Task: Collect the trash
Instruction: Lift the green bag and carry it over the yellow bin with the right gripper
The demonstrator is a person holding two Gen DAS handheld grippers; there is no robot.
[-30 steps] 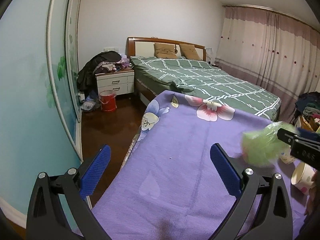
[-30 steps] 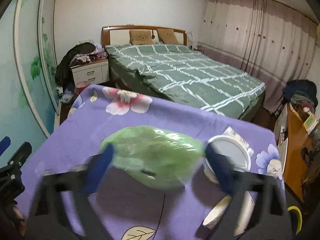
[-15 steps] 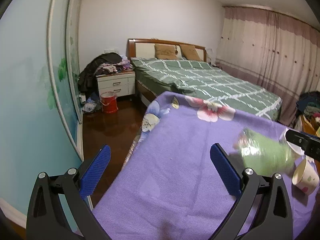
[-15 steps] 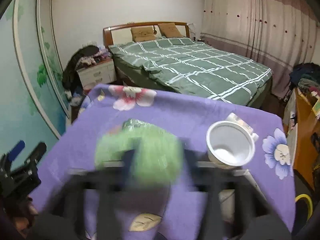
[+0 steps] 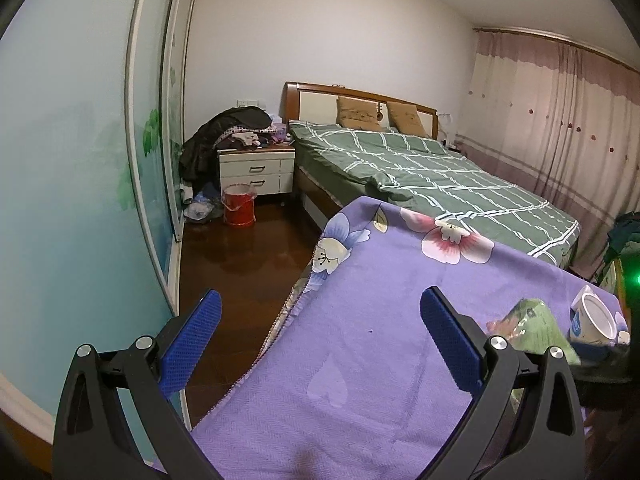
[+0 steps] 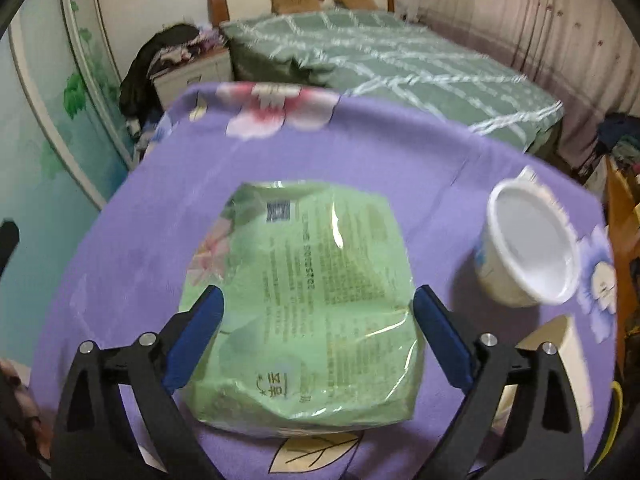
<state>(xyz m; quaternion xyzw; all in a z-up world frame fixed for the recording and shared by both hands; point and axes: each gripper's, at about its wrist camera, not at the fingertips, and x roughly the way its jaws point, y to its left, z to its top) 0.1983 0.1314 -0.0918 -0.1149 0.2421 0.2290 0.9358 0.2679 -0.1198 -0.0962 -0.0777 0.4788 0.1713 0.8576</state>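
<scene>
A green plastic package [image 6: 304, 300] with printed text lies flat on the purple flowered cloth [image 6: 400, 152]. My right gripper [image 6: 318, 294] points down over it. Its jaws are opening, with the package between the blue pads [image 6: 196, 328], which stand at its two sides and do not squeeze it. A white plastic cup [image 6: 528, 248] lies tipped on the cloth to the right. In the left wrist view, the package [image 5: 536, 328] and the cup [image 5: 592, 320] sit at the far right. My left gripper [image 5: 320, 296] is open and empty over the cloth's left edge.
A beige paper cup [image 6: 568, 352] lies near the right gripper's right finger. Beyond the cloth are a green checked bed [image 5: 420, 176], a white nightstand [image 5: 256, 172] piled with clothes, and a red bucket [image 5: 239, 208] on the dark floor. A painted wardrobe door [image 5: 80, 160] runs along the left.
The right gripper came down with the green package, which now rests on the cloth, and its jaws have spread wide. The left gripper has hardly moved.
</scene>
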